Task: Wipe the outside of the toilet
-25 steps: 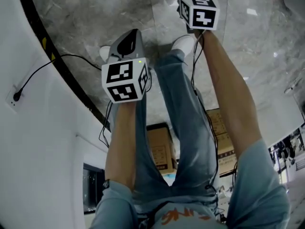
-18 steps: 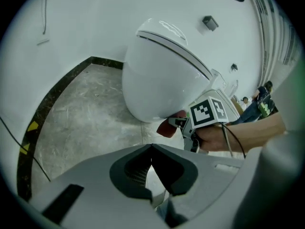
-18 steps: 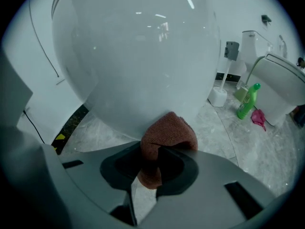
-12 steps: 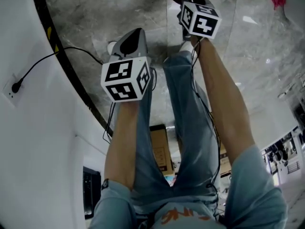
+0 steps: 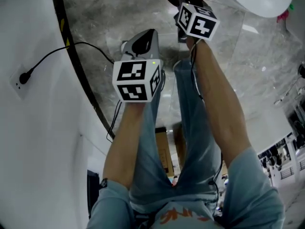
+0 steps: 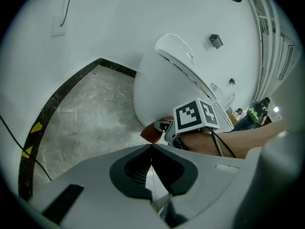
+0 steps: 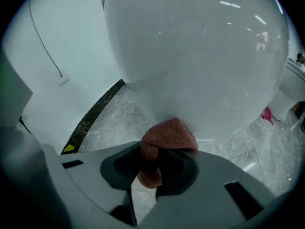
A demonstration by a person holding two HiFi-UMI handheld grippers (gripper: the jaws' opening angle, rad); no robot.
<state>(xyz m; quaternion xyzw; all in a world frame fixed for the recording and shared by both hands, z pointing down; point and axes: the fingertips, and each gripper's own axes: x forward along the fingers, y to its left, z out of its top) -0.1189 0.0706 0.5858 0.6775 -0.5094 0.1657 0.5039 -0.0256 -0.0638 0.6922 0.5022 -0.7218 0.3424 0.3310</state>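
Right gripper [image 7: 151, 178] clamped on a reddish-brown cloth [image 7: 167, 135], cloth touching the lower curve of the white toilet [image 7: 200, 56] at 12 o'clock, left gripper [image 6: 153, 173] jaws together and empty, above grey marble floor [image 6: 86, 113], toilet at its 1 o'clock

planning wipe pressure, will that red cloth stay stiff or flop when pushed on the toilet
Probably floppy: the cloth bunches and droops in the right hand-held gripper. Its knitted texture likely grips a little, yet the glossy toilet should let it slide.
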